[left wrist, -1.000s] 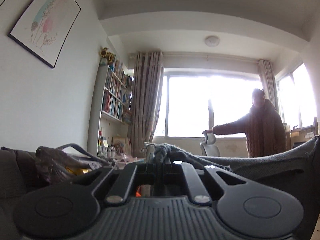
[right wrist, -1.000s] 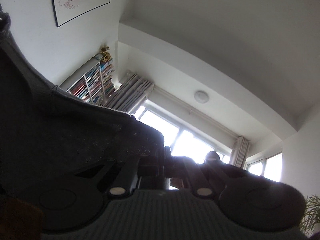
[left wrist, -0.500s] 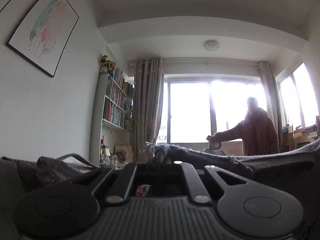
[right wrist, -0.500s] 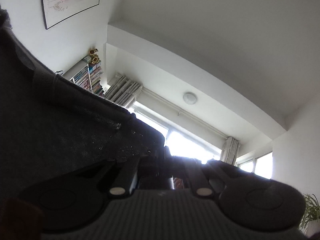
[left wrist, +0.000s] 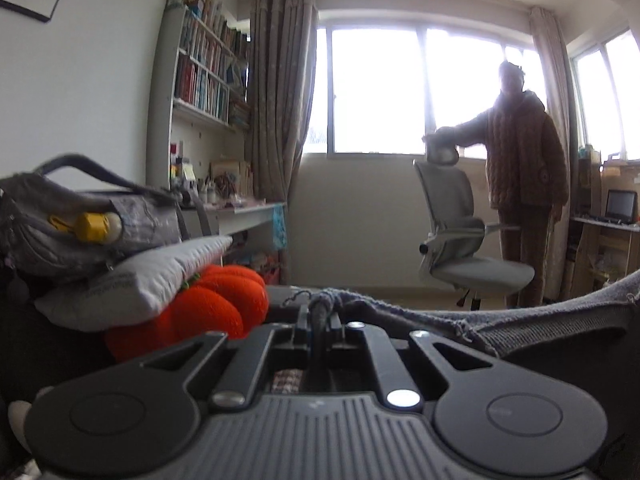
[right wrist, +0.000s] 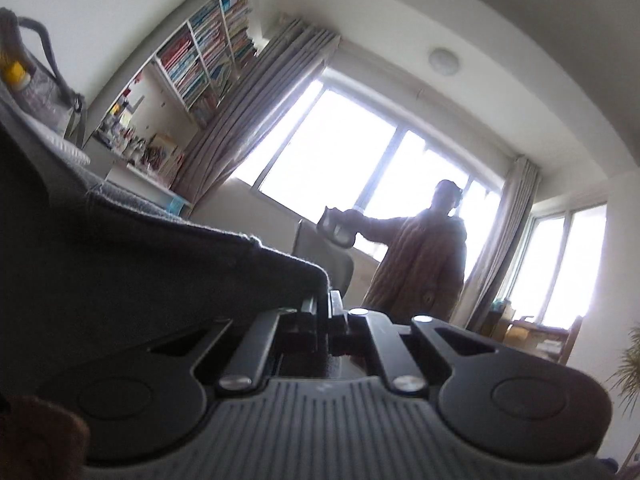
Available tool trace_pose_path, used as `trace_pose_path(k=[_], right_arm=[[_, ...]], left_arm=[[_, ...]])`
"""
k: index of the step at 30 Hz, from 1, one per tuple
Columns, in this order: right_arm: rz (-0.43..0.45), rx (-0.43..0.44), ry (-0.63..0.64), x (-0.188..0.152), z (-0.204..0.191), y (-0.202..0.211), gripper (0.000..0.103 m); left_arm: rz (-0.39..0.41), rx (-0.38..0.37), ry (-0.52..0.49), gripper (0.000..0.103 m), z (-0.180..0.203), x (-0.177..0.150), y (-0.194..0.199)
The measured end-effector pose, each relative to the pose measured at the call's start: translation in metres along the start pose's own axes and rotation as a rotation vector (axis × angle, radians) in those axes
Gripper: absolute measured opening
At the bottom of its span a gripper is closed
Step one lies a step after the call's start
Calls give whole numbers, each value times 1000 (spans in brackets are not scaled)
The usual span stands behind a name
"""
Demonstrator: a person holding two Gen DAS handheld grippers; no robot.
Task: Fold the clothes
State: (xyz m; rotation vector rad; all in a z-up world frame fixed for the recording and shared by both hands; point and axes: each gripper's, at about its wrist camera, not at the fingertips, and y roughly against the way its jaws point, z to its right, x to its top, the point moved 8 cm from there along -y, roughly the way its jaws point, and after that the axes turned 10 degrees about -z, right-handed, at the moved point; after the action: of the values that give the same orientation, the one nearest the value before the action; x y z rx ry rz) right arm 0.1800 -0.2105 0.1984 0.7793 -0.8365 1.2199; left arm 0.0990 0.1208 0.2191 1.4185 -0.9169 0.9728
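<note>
While pinched: garment (left wrist: 500, 320) between hand-held gripper (left wrist: 320, 316) fingers.

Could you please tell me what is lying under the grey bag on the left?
A white pillow lies under the grey bag, and an orange plush under the pillow. What supports the plush is hidden.

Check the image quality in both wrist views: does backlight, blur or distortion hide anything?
Left wrist view: the window is blown out, leaving the person a dark shape; the grey garment stays readable. Right wrist view: tilted, bowed by the fisheye, the garment underexposed, the window glaring.
</note>
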Motion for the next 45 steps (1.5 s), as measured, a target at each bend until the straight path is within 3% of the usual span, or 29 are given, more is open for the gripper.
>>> trace_pose_path(k=[3, 5, 8, 11, 14, 19, 21, 25, 28, 34, 37, 39, 41, 43, 45], right_arm=[[-148, 72, 21, -20, -48, -41, 5], [-246, 91, 65, -56, -77, -33, 5], [-377, 125, 108, -97, -107, -53, 5], [-475, 152, 119, -142, -127, -60, 5], [-533, 161, 114, -166, -138, -72, 5], [-581, 156, 31, -179, -130, -83, 4], [-591, 133, 24, -182, -126, -84, 4], [-620, 106, -4, -196, -114, -85, 4], [-641, 179, -145, -208, -96, -78, 5], [-708, 395, -467, -225, -60, -50, 16], [-713, 500, -661, -224, -43, -32, 35], [-708, 551, -723, -221, -36, -26, 46], [-716, 538, -691, -218, -34, -26, 47], [-724, 518, -681, -219, -35, -31, 47], [-731, 499, -666, -220, -38, -35, 47]], left_arm=[[-131, 49, -13, 6, 10, -38, -85], [-227, 53, 6, 6, 13, -71, -135], [-342, 50, 26, 6, 10, -117, -189], [-406, 58, 15, 6, 5, -147, -220], [-423, 80, 25, 10, 0, -157, -232], [-433, 98, 115, 24, -18, -158, -239], [-421, 118, 154, 39, -33, -153, -241], [-428, 63, 267, 43, -59, -156, -222], [-442, -31, 345, 46, -71, -170, -191], [-471, -148, 403, 67, -67, -202, -140], [-469, -168, 383, 76, -53, -210, -125], [-453, -157, 344, 81, -42, -211, -122], [-465, -150, 316, 80, -33, -214, -126], [-481, -134, 288, 72, -25, -216, -132], [-497, -80, 240, 31, -22, -220, -138]])
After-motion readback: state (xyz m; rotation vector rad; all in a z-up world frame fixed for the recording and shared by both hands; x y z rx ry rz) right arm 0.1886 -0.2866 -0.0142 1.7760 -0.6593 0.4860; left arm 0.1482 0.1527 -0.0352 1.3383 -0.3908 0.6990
